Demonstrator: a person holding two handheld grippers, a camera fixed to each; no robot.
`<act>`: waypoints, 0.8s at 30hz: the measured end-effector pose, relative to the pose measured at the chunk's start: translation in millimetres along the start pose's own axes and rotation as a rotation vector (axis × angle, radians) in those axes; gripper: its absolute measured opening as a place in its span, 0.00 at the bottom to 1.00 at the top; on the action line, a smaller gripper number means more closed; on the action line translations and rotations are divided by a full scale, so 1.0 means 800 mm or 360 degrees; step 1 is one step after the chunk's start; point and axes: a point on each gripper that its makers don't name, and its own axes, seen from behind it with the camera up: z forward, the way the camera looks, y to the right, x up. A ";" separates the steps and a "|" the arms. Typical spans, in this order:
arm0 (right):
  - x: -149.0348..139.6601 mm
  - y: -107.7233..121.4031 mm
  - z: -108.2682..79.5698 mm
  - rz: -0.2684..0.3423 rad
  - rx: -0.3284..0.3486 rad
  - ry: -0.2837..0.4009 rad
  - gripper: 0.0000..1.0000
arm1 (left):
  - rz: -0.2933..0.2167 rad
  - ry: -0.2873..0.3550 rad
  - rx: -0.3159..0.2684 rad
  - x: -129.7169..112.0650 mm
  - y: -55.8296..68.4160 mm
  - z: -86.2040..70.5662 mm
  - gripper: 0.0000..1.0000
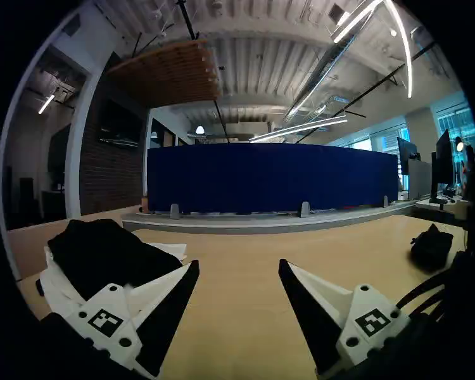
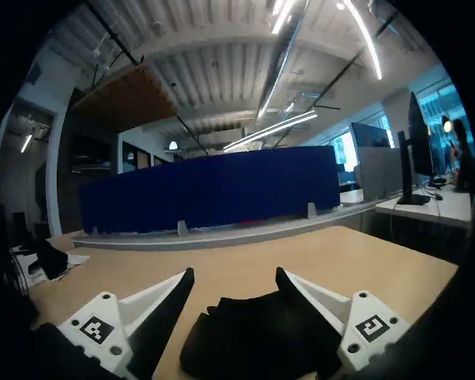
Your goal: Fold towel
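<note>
So the black cloth towel (image 2: 263,329) sits at the bottom centre of the right gripper view, a low bundle with a few layers stacked up along its left edge. To us that reads as at least one fold in, maybe more. It's lumpy though, not a crisp rectangle, so we'd guess some squaring up or a last fold is left.

The right gripper (image 2: 234,272) has its fingers spread wide with the towel lying between them. The right-hand finger looks to be against the cloth and the other stands clear of it, so nothing is pinched. Under it all is the light wooden table (image 2: 339,259).

Over in the left gripper view, the left gripper (image 1: 237,263) is spread wide too, with just bare tabletop between the fingers. At lower left there's a black fabric bundle on white sheets (image 1: 104,253), and a small dark lump (image 1: 430,247) at the right edge. We can't tell what either one is.

Behind the table runs a dark blue fabric partition (image 2: 206,190), with monitors (image 2: 415,152) off at the right.

Writing: none we can read. The fingers carry square black-and-white marker tags (image 2: 97,329), which are patterns rather than text, and we see no brand anywhere.
</note>
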 end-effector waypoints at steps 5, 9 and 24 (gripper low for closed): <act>-0.006 -0.002 -0.003 -0.0061 -0.0001 0.0005 1.00 | 0.0000 0.0000 0.0000 0.000 0.000 -0.001 0.93; -0.009 -0.003 -0.004 -0.0083 0.0002 0.0010 1.00 | 0.0000 0.0000 0.0000 0.000 0.000 -0.001 0.93; -0.011 0.013 0.002 -0.0171 -0.0066 0.0013 1.00 | 0.0000 0.0000 0.0000 0.000 -0.001 0.000 0.93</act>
